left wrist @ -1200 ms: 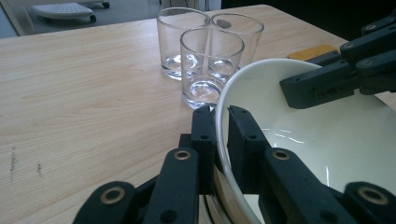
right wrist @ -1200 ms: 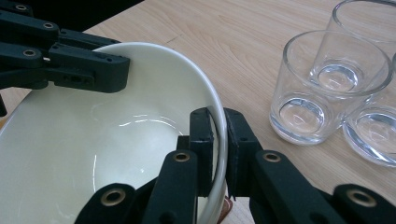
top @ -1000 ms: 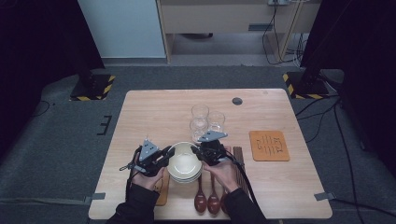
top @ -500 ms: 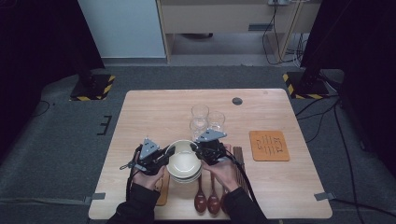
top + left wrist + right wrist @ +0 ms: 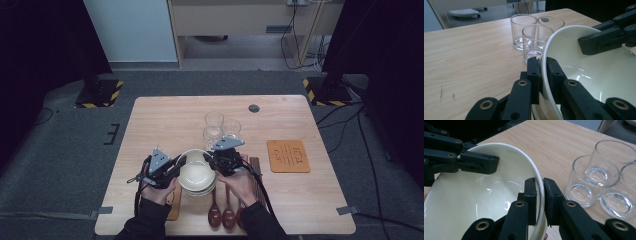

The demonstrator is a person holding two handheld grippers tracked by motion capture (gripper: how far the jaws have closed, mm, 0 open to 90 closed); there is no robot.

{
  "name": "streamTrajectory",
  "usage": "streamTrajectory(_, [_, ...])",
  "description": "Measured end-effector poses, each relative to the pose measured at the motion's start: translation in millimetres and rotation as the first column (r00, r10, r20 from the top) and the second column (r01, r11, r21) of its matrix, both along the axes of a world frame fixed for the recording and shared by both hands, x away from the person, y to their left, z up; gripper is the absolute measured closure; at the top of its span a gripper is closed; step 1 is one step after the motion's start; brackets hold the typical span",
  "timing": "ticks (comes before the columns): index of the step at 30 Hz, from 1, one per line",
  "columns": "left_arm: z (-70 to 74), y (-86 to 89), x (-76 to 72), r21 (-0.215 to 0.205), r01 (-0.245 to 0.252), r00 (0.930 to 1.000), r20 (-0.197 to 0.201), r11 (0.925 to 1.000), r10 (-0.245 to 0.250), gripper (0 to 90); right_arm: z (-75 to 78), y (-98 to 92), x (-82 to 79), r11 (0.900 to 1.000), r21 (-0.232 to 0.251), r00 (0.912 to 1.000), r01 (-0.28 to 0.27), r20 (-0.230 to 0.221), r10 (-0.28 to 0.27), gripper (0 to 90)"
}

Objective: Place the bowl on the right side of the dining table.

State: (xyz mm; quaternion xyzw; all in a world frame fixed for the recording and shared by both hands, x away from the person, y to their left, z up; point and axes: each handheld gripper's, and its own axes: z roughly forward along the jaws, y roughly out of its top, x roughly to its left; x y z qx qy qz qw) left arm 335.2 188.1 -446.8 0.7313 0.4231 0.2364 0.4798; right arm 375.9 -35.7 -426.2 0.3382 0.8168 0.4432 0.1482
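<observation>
Both grippers on top bowl of stack, near table edge: L gripper clamped on rim, R gripper jaws just eased, rim between. Glazed ceramic = stiff, slick, breakable; grip opposite rims.

Three glasses stand clustered at frame centre, bowls stacked just below them, spoons beneath the bowls, a mat to the right.

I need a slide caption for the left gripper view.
Black left gripper clamps the cream ceramic bowl's rim beside three clear glass tumblers.
</observation>
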Motion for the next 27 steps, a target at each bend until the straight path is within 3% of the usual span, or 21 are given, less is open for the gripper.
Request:
streamTrajectory(7, [5.3,-2.1,-4.3,0.012,0.005,0.9994,0.035,0.9999,-0.006,81.8,-3.5,2.2,2.6,1.000,-0.022,0.9993,0.004,-0.036,-0.004,73.6])
streamTrajectory(13, [8.3,-3.3,-6.8,0.029,0.006,0.9981,0.061,0.9995,-0.008,81.8,-5.8,2.8,6.6,0.999,-0.028,0.9947,0.016,-0.102,-0.019,72.5])
streamTrajectory(18, [7.0,-3.9,-6.9,0.029,0.010,0.9982,0.059,0.9995,-0.012,81.7,-6.9,4.5,8.1,1.000,-0.020,0.9889,0.013,-0.148,-0.016,82.6])
streamTrajectory(21, [6.4,-2.2,-6.5,0.017,0.019,0.9983,0.056,0.9997,-0.020,81.6,-5.8,3.7,9.0,0.999,0.001,0.9807,0.032,-0.193,-0.031,82.7])
streamTrajectory(27, [4.9,-0.3,-6.9,0.008,0.026,0.9981,0.055,0.9996,-0.026,81.0,-4.5,4.5,7.9,0.999,0.000,0.9780,0.041,-0.205,-0.040,82.9])
